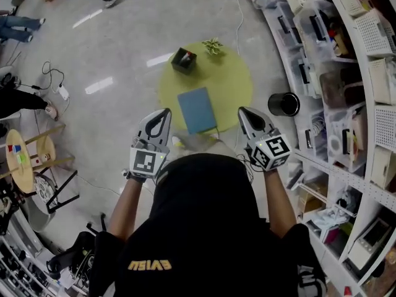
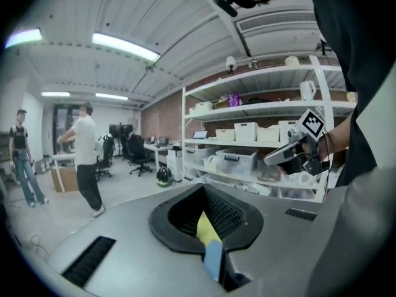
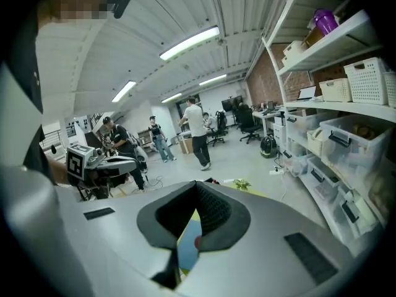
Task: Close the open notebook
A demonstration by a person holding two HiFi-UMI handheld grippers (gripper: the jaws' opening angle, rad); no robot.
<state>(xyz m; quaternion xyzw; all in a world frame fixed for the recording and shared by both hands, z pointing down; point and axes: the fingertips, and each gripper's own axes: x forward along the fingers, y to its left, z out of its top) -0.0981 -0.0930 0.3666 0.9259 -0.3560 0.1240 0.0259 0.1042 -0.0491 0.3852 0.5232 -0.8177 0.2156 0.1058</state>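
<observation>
The blue notebook [image 1: 197,109] lies closed and flat on the round yellow-green table [image 1: 235,85], near its front edge. Both grippers hang in the air above that front edge, close to the person's chest and apart from the notebook. My left gripper [image 1: 162,113] is to the notebook's left with its jaws together and nothing held. My right gripper [image 1: 243,112] is to its right, also shut and empty. In each gripper view a sliver of the notebook [image 2: 213,258] [image 3: 189,246] shows through the slit between the jaws. The left gripper view shows the right gripper [image 2: 269,160] out in front of the shelves.
A black box [image 1: 184,60] and a small plant [image 1: 213,46] stand at the table's far side. A black cylindrical bin [image 1: 284,104] sits on the floor to the right, beside long shelves [image 1: 346,73] of bins. Wooden stools [image 1: 25,159] and cables are at the left. People stand farther off.
</observation>
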